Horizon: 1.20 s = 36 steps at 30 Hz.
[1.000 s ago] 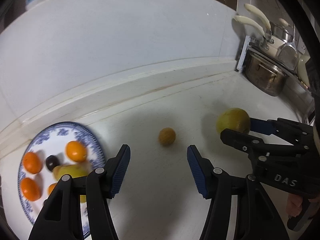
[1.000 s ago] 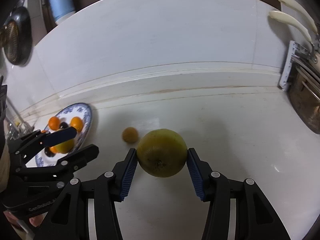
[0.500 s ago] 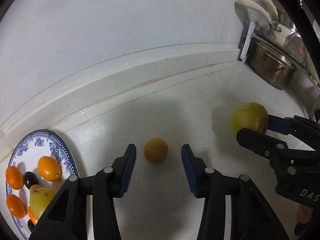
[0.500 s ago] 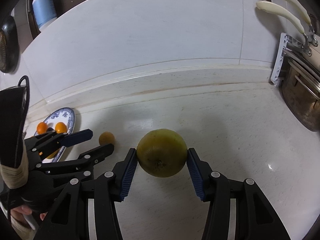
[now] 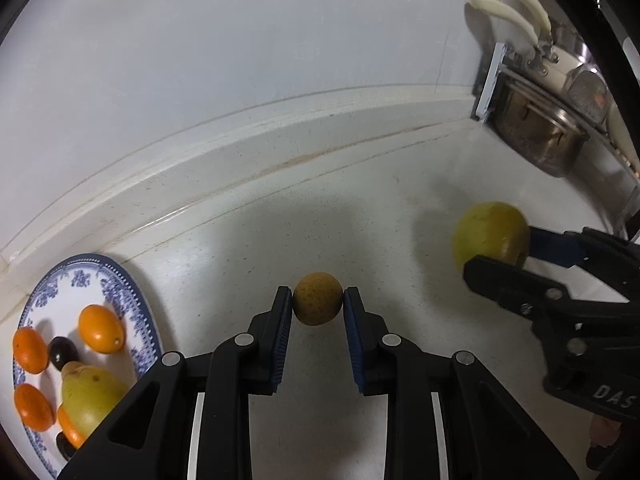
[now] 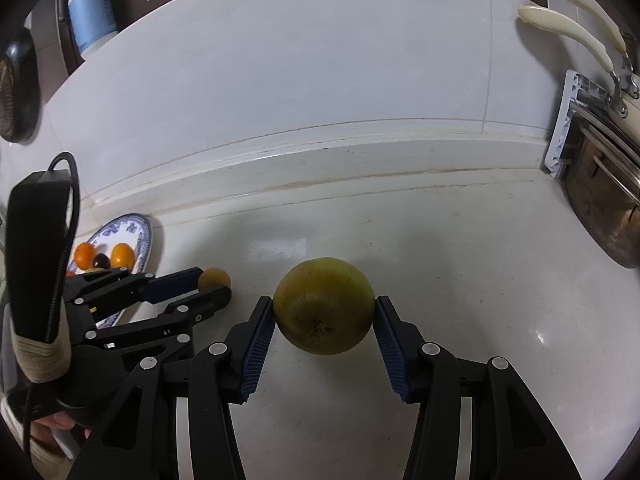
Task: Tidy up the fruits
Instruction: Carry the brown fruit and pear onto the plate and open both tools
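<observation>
At lower centre, the left hand-held gripper (image 5: 318,312) has just closed onto the small brown fruit (image 5: 318,298) on the table (image 5: 400,200). It looks light, firm and round, so it may roll; pinching across its widest part suits. The right hand-held gripper (image 6: 324,320) clamps the large green citrus (image 6: 324,305).

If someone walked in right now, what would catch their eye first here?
Probably the big yellow-green citrus clamped in the right tool at the middle of the white counter. To its left, the left tool pinches a small brownish fruit. At far left, a blue-patterned plate holds small oranges and a pear.
</observation>
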Motion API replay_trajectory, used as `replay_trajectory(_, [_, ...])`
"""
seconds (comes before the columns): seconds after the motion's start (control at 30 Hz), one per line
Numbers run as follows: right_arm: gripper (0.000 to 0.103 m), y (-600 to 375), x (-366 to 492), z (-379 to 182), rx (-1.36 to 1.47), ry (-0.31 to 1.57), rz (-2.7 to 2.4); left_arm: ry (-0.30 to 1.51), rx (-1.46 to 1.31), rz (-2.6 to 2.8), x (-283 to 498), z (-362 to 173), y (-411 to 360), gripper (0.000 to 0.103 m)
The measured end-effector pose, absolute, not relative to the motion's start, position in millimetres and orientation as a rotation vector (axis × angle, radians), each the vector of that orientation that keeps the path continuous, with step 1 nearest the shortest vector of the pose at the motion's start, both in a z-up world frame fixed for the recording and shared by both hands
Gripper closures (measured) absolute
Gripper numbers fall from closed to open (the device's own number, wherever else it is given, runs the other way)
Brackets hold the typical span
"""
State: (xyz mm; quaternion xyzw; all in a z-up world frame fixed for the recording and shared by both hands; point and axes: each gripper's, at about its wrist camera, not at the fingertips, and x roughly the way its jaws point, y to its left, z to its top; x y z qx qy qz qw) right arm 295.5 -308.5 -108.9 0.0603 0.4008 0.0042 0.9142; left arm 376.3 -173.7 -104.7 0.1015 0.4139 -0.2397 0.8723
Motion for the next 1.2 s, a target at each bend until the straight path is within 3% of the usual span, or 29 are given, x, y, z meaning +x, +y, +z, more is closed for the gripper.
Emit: replay_trajectory(1.2, [0.051, -186.8, 231.3, -22.6, -0.004, 0.637, 0.238, 0.651, 0.083, -0.277, 262.6, -16.7, -27.2, 0.077])
